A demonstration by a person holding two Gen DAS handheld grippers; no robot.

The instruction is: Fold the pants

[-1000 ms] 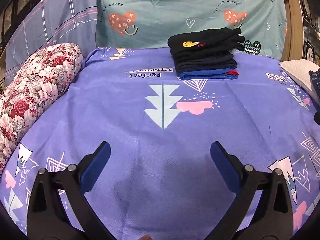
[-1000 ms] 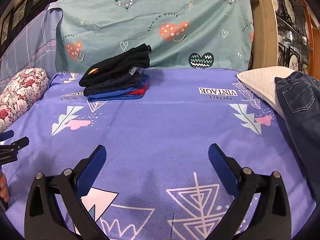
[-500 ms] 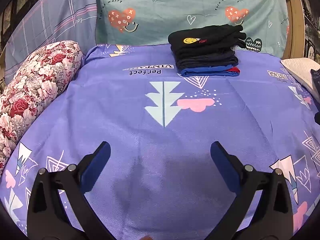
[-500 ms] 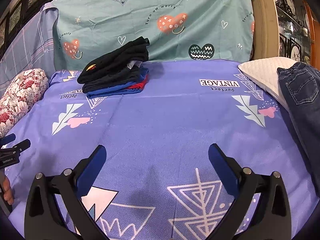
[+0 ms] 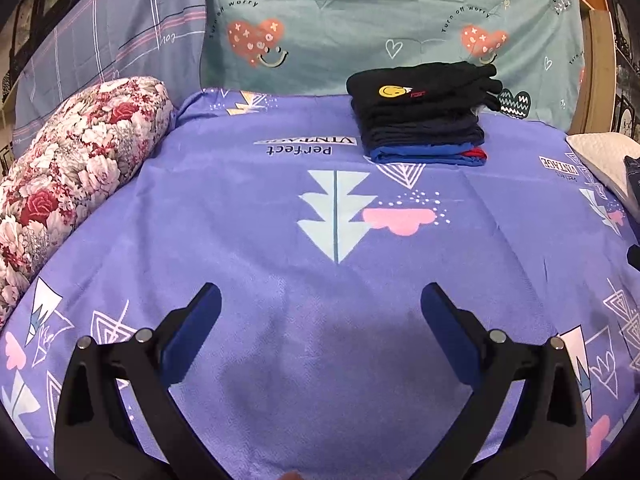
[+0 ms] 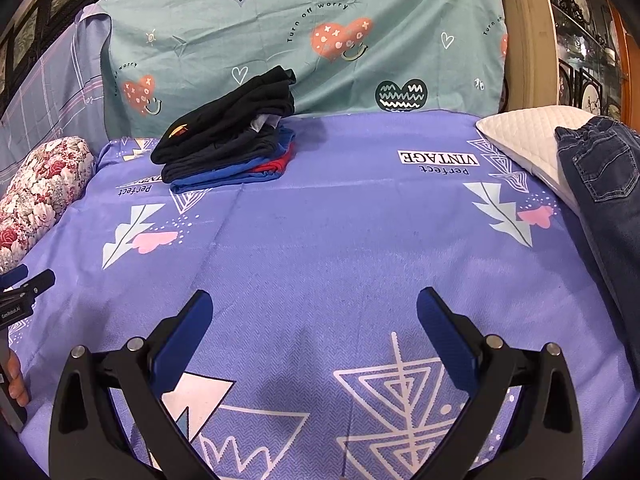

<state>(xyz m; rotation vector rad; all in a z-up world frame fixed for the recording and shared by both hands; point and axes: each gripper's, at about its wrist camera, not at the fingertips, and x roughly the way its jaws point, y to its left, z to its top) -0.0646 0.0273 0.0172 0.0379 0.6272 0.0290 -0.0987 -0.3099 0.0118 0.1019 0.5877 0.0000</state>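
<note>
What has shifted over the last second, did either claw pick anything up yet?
No grab yet. Both views drift slightly, so the hands moved a little: the jeans sit a bit further right in the right wrist view, and the folded stack a bit lower in the left one. The left claw and right claw stay open and empty above the purple sheet.

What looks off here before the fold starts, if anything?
Mostly tidy. The top black garment on the folded stack sits skewed, one end lifted with a pale scrap poking out beneath. The jeans lie unfolded, draped over the white pillow at the right edge. Both grippers are open, holding nothing.
</note>
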